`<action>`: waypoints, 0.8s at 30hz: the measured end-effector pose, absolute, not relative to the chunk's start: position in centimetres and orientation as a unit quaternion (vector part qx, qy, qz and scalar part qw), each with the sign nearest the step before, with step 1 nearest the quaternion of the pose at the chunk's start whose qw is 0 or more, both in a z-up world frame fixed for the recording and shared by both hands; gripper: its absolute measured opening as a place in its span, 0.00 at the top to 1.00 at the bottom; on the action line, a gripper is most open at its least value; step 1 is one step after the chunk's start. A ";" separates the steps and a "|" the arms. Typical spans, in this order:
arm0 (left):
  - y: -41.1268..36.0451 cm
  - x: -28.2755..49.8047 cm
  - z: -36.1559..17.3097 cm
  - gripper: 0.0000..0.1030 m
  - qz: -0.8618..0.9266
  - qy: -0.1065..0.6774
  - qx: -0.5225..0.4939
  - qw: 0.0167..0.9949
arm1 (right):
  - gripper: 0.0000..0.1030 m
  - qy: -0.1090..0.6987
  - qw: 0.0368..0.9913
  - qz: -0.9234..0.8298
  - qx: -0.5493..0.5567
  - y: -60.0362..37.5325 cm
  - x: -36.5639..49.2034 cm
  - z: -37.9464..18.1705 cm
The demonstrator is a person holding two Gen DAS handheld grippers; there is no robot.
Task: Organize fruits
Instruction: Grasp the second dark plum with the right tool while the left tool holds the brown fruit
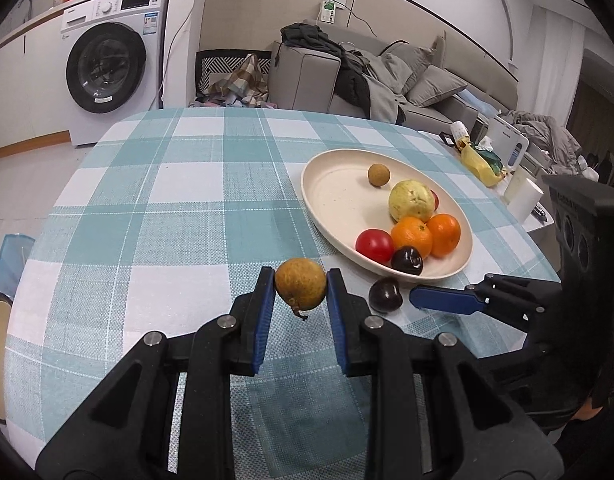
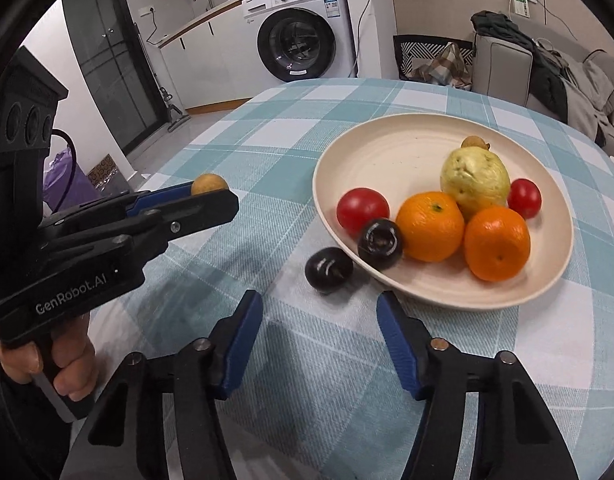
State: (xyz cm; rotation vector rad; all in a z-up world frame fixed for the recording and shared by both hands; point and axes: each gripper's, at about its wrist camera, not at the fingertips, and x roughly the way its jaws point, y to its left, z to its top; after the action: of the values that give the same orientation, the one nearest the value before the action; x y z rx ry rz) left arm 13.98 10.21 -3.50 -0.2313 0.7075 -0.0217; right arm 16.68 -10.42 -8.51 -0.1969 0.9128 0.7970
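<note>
Left wrist view: the left gripper (image 1: 301, 292) reaches level over the checked surface (image 1: 187, 200), jaws clamped on a small round brown fruit (image 1: 301, 284).

Right wrist view: the right gripper (image 2: 319, 336) hovers low, jaws apart, facing a dark round plum (image 2: 328, 264) just beside the cream oval plate (image 2: 387, 148).

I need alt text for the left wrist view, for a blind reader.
The left gripper holds a small brown fruit above a checked tablecloth. Right of it, a cream plate holds fruits, and a dark plum lies beside it.
</note>
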 end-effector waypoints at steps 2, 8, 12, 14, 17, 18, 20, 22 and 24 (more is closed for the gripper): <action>10.2 14.0 -3.6 0.78 -0.010 0.346 -0.112 0.931 | 0.46 0.426 0.821 0.365 -0.102 -9.8 16.7 -8.5; 10.0 14.1 -3.7 0.78 -0.011 0.347 -0.112 0.931 | 0.50 0.418 0.834 0.331 -0.144 -8.1 16.1 -8.6; 10.0 14.1 -3.7 0.78 -0.007 0.348 -0.116 0.930 | 0.58 0.415 0.843 0.306 -0.155 -7.4 16.0 -8.6; 10.2 14.1 -3.8 0.78 -0.006 0.348 -0.120 0.930 | 0.64 0.417 0.847 0.294 -0.152 -7.3 16.3 -8.7; 10.0 14.1 -3.7 0.78 -0.006 0.346 -0.118 0.931 | 0.69 0.415 0.850 0.289 -0.147 -7.5 16.3 -8.5; 10.1 14.1 -3.7 0.78 -0.007 0.346 -0.117 0.931 | 0.71 0.416 0.851 0.287 -0.144 -7.6 16.4 -8.5; 10.0 14.0 -3.7 0.78 -0.007 0.346 -0.116 0.931 | 0.75 0.419 0.851 0.290 -0.131 -8.0 16.6 -8.4; 10.0 14.1 -3.7 0.78 -0.007 0.346 -0.117 0.931 | 0.75 0.420 0.850 0.295 -0.123 -8.2 16.7 -8.4; 10.0 14.0 -3.7 0.78 -0.007 0.346 -0.117 0.931 | 0.75 0.419 0.849 0.299 -0.117 -8.3 16.7 -8.3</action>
State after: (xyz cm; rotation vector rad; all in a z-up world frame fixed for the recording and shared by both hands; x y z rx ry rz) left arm 14.05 9.98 -3.72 -0.2399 0.7090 -0.0151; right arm 16.71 -8.31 -8.31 -0.2468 0.8823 0.6302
